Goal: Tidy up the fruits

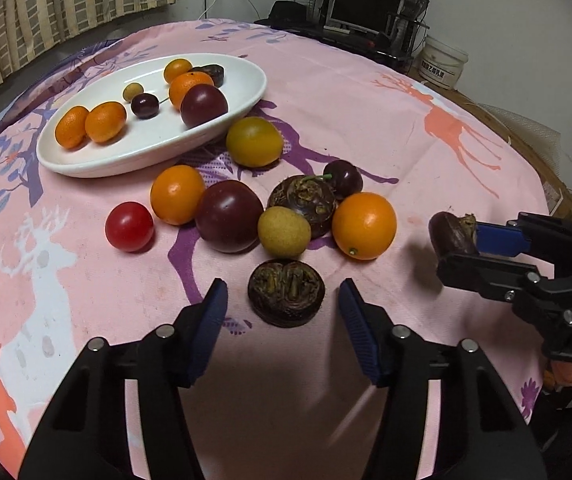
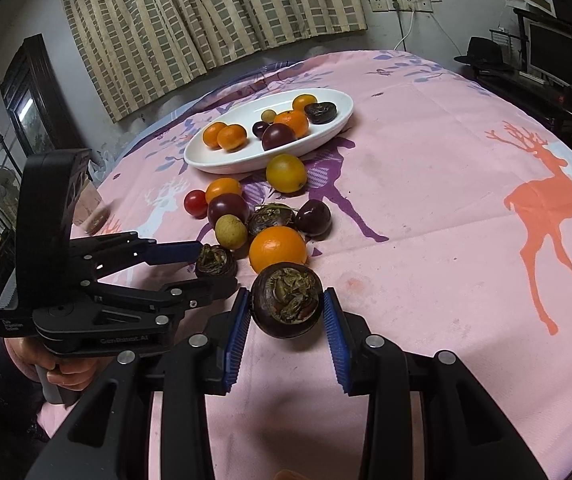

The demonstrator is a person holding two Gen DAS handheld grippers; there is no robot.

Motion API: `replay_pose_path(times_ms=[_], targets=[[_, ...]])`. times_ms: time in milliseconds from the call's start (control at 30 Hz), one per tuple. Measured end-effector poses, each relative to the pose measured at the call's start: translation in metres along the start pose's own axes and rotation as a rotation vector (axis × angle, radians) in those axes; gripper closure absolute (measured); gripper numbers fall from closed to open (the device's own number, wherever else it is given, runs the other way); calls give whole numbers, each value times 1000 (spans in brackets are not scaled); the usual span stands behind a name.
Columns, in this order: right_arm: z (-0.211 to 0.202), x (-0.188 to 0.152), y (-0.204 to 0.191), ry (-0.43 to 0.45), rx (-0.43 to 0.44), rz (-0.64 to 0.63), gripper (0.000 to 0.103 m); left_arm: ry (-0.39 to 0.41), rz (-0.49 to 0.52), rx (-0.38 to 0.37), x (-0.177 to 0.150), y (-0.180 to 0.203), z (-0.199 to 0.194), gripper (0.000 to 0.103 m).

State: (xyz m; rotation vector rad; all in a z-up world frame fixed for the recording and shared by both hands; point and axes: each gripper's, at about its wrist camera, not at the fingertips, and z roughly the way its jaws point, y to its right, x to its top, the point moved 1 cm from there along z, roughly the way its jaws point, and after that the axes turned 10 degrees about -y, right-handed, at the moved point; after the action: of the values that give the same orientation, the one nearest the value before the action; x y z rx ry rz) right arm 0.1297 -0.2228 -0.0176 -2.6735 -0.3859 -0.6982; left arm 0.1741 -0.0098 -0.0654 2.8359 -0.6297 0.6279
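So the right hand-held gripper [image 2: 287, 312] was clamped on a dark water chestnut [image 2: 287, 305], blue pads pressed to both its sides, lifted a bit off the pink tablecloth [image 2: 425, 208] by the look of it. The left hand-held gripper [image 1: 284, 300] had its fingers spread wide apart, with a second water chestnut [image 1: 286, 293] sitting flat on the cloth right between the tips, not touched on either side yet.

The white oval plate [image 1: 86, 160] sat toward the far left part of the tabletop, already holding a handful of small oranges, a couple of dark plums and a small greenish fruit. Between the grippers and the plate was a loose cluster: a red tomato [image 1: 129, 226], an orange [image 1: 364, 226], a yellow-brown longan [image 1: 284, 232], a big dark plum [image 1: 229, 216], another chestnut [image 1: 302, 204] and a cherry [image 1: 342, 179], several of them touching each other.

What matters for the next move, I reckon: the plate lay ahead and to the left of the held chestnut, with the whole cluster in the way, so the right one would need to carry it over the fruit. The plate's long axis ran roughly from the near left toward the far right. The left gripper was nearer the plate, and its chestnut looked squat, so closing straight in should have caught it.
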Motion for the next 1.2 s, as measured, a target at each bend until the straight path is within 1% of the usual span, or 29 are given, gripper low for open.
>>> replay_pose_path(times_ms=[33,133,167,267,433,500,567,600,633,667,733,800,833,867,900,933,967,1033,1133,1200], targets=[[0,0,0,-1,0,-1,66,1,1,6,1,0,0,51],[0,0,1,-2,1,-2,66,8,3,11,1,-1,-1,60],[0,0,1,0,-1,-1,66,9,6,8,1,-1,-1,65],[-2,0,4,4,-4,6,66,9,12,24,-1,1,-4,66],[-10,8,9,22,-23,8,66,16,-16,-42,-2,-4,-16,66],[-14,17,8,42,-29,-4,66,50,-30,-55,4,-11,-28,66],[-20,34,4,77,-28,-30,67,95,-53,-59,15,-24,-44,66],[-22,44,0,100,-25,-46,68,118,-67,-52,21,-32,-50,66],[-21,57,-3,122,-20,-72,73,141,-80,-38,29,-40,-55,66],[-18,67,-7,127,-27,-87,76,163,-99,-13,38,-50,-59,66],[-14,86,-11,128,-49,-111,76,179,-146,18,52,-68,-61,66],[-20,90,-8,128,-32,-117,75,188,-197,5,58,-85,-63,66],[-24,88,-5,116,-16,-121,67,194,-208,-2,57,-90,-64,66],[-27,81,-1,91,-12,-134,56,199,-216,-6,55,-94,-65,66],[-28,72,2,73,-25,-146,53,198,-222,-10,55,-98,-64,66],[-27,62,3,47,-43,-158,52,195,-228,-18,55,-101,-63,66],[-20,47,6,-7,-52,-164,53,193,-234,-26,55,-103,-63,66],[-6,26,12,-87,-59,-149,53,183,-242,-35,55,-105,-59,66],[8,12,13,-118,-88,-137,53,176,-244,-30,53,-104,-57,66],[12,9,10,-131,-76,-143,60,180,-240,-26,53,-103,-58,66]])
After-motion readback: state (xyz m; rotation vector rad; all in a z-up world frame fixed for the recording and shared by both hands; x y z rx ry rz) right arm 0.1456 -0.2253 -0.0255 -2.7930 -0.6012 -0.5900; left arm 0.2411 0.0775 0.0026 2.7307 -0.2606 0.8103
